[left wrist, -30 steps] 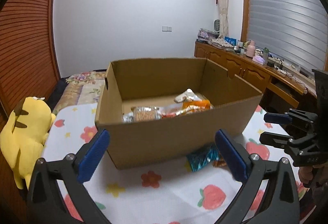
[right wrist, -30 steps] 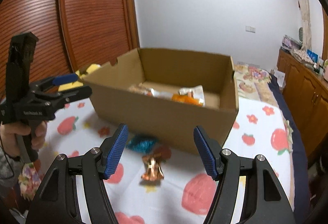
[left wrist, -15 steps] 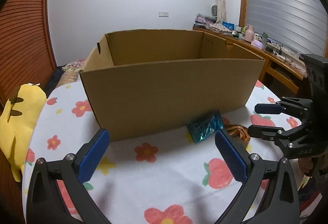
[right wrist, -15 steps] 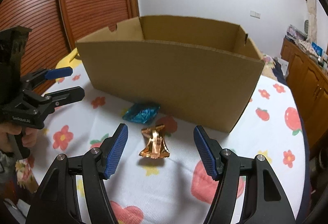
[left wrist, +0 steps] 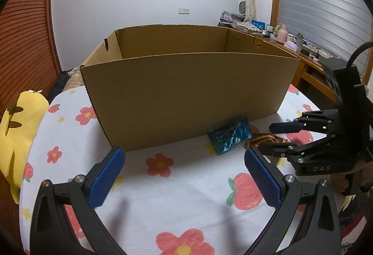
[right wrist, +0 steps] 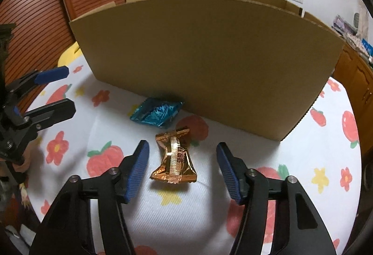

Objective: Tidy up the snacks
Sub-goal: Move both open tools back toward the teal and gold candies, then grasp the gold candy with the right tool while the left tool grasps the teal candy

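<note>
Left tool (left wrist: 184, 173) hovers with jaws apart over the flowered table (left wrist: 186, 208), nothing between them; at its 1 o'clock a teal snack packet (left wrist: 229, 138) lies against the cardboard box (left wrist: 186, 96). Right tool (right wrist: 183, 171), jaws just narrowing but not yet touching, straddles a copper-foil snack (right wrist: 173, 160) lying at 6 o'clock from the box.

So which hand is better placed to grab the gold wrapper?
Right. The right gripper straddles the gold wrapper, jaws just closing, pads not yet touching. The left gripper hangs open over bare cloth.
</note>
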A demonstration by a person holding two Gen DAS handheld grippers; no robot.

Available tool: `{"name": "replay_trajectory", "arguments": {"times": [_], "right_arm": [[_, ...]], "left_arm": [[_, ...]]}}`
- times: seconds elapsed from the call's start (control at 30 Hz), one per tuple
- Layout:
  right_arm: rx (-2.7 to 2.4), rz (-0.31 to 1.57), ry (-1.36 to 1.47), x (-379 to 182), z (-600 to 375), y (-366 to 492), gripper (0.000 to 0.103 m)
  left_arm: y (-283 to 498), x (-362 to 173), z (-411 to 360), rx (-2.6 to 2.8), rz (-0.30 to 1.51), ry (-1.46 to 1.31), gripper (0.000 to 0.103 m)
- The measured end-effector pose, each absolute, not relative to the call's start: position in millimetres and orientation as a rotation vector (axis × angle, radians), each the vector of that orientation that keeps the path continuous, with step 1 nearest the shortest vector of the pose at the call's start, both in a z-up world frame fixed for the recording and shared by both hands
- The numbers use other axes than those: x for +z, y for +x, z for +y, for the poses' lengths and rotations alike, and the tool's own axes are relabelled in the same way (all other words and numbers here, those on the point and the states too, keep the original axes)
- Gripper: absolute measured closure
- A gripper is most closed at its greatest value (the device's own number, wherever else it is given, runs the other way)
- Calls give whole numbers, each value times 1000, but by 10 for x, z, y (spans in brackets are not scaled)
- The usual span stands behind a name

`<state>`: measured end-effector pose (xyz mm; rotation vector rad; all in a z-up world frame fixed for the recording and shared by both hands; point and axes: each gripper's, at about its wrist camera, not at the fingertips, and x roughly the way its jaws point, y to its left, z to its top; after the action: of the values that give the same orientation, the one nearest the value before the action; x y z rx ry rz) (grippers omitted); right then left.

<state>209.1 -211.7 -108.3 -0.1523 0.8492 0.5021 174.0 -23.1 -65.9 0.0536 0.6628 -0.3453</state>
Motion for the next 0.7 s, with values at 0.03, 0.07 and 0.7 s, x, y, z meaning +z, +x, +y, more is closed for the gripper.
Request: {"name": "replay_trajectory", "arguments": {"times": [0.03, 0.07, 0.7], "right_arm": [[499, 855, -157, -1092, -2113, 2101, 51], [499, 859, -159, -1106, -2103, 2113, 58], [482, 779, -85, -994, -2472, 1715, 85]], "left_arm": [[1745, -661, -236, -347, 664, 51, 0], [1750, -661, -255, -350, 667, 45, 0], [2157, -793, -741, -367, 781, -47, 2]]}}
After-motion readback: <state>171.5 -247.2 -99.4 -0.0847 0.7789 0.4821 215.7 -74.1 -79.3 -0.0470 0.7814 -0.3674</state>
